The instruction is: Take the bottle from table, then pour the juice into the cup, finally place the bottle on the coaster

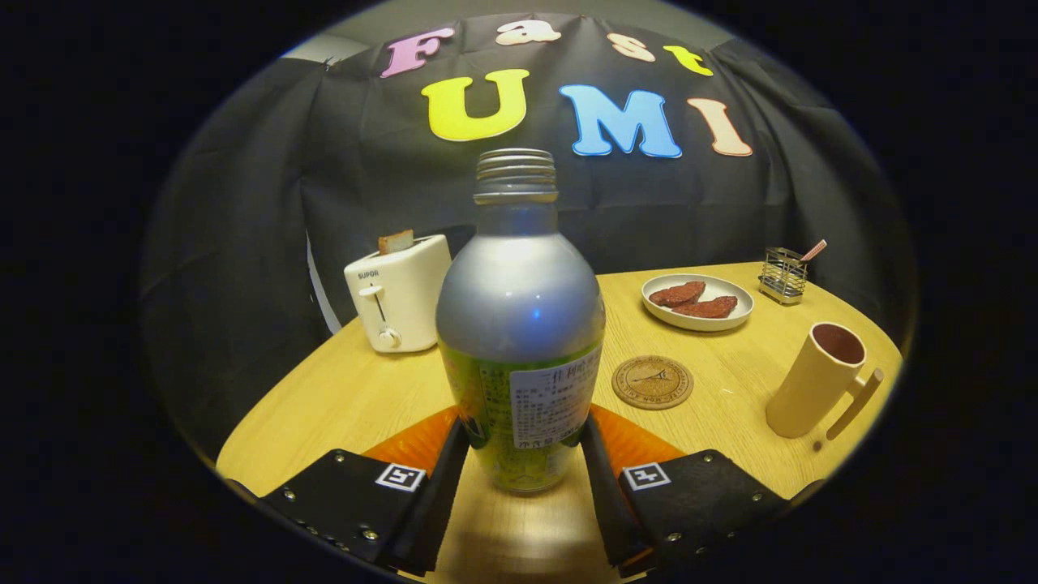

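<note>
While standing upright on the wooden counter (340,397), flanked low down by the two fingers. Far left, beside the booth's black cloth wall: white toaster (397,294), a slice of toast (396,241) poking out of its slot, lever and dial on the near face. Centre: silver bottle (521,324), cap off, threaded neck bare, green label around the lower half with a white printed panel facing the camera. Held at the label's level by the hand-held gripper (525,446), closed on it, one finger against each side of the bottle, the bottle's base resting on the wood between them. Just beyond the right finger and a little to the right of the bottle: round cork coaster (652,382), flat, apart from the bottle. Further back: white plate (734,319) carrying two reddish-brown slices of meat (694,298). Behind the plate's right rim: small wire holder (783,275) with a stick-like utensil leaning out of its top. Nearest the right edge of the counter: tall beige cup (817,380), tilted by the lens, dark inside, handle turned to the right, well apart from coaster and bottle
</note>
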`<state>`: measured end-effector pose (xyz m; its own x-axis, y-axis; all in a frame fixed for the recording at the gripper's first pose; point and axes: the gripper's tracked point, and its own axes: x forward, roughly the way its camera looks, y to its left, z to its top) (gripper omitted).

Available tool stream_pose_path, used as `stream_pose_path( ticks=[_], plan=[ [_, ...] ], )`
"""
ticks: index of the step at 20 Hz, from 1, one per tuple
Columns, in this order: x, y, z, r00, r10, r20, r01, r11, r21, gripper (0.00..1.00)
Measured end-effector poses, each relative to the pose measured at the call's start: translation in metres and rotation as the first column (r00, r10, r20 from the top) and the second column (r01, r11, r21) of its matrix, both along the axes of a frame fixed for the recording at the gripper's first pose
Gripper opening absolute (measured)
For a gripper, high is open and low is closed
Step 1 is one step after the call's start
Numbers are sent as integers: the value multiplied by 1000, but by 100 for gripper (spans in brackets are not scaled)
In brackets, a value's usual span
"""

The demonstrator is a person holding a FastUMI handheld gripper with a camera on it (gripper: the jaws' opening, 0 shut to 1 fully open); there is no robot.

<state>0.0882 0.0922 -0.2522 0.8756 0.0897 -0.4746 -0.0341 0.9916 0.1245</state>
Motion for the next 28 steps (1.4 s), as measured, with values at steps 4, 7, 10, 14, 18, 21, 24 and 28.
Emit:
stream_pose_path(
  ticks=[4, 7, 10, 14, 18, 21, 24, 28],
  plan=[
    [2, -13, 19, 999, -44, -8, 45, 994, 102, 74],
    [1, -22, 33, 997, -77, -2, 75, 968, 239, 74],
    [-1, -37, 43, 992, -125, -1, 118, 939, 324, 74],
    [-4, -53, 52, 985, -171, -9, 157, 879, 450, 74],
    [-6, -61, 52, 979, -200, -36, 187, 822, 538, 73],
    [-7, -72, 50, 970, -234, -71, 226, 750, 622, 73],
    [-9, -81, 44, 956, -274, -101, 265, 669, 694, 73],
    [-4, -88, 40, 944, -298, -140, 297, 583, 756, 73]
  ],
)
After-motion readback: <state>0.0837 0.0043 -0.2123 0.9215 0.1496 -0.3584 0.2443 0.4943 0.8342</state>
